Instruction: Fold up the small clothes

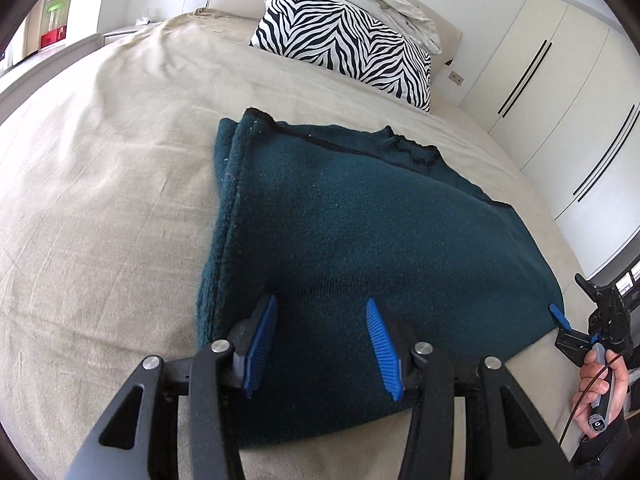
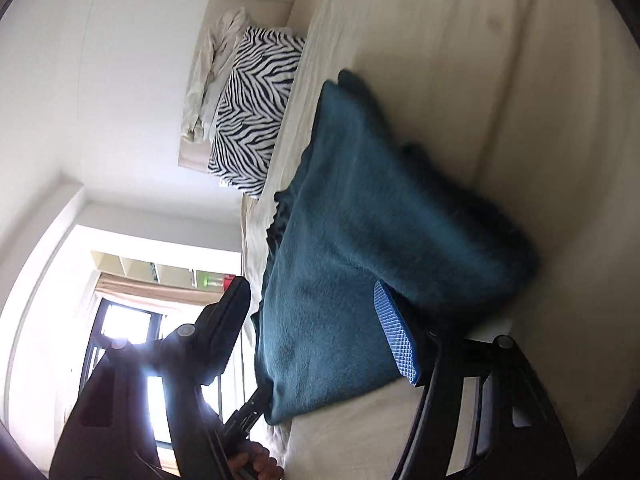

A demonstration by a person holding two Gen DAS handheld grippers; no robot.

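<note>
Well, the only writing you can read is a white "G" on the grey handle [image 1: 599,424] in your right hand [image 1: 600,384]; print on the black bar low in the right view is too blurred to make out.

Your sweater [image 1: 360,232] is dark teal knit (fuzzy, with a black trim line along its far edge) and lies folded flat on the beige bed [image 1: 100,184].

Your left gripper [image 1: 322,346] stands wide open above the near hem, both blue pads [image 1: 262,346] apart with teal cloth showing between them and nothing held.

Your right gripper [image 2: 316,334] is also spread wide at the sweater's right corner: one blue pad [image 2: 396,336] lies against the cloth, the other finger well clear of it. Beyond the fingers sits a zebra pillow [image 1: 344,44].
</note>
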